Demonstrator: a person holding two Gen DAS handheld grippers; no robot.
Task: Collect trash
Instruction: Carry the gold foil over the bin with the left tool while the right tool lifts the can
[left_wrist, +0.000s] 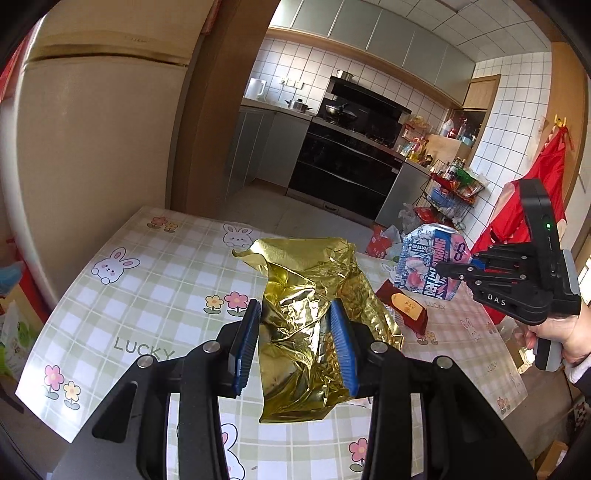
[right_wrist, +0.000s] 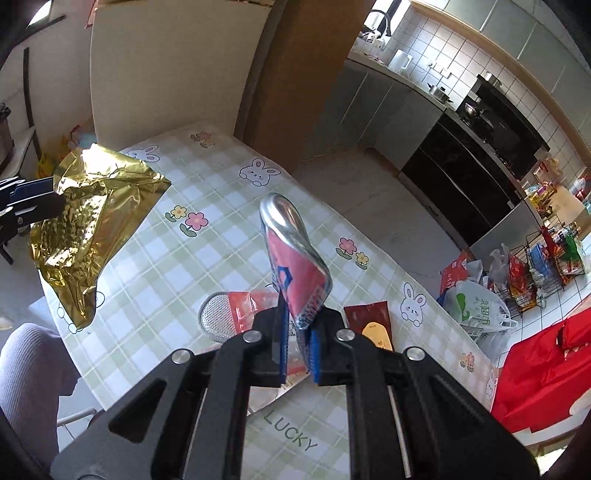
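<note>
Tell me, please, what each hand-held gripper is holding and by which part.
The left hand-held gripper clamps the crumpled gold foil bag across its middle. The right hand-held gripper pinches the flattened can by its lower end.

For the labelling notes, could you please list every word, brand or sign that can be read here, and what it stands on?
"LUCKY": printed on the tablecloth, in several places.
"DAS": on the right gripper, along its body.
Crushed can: large lettering, distorted, not readable.
Dark red packet: gold label too small.
White plastic bag: green characters too blurred.
</note>
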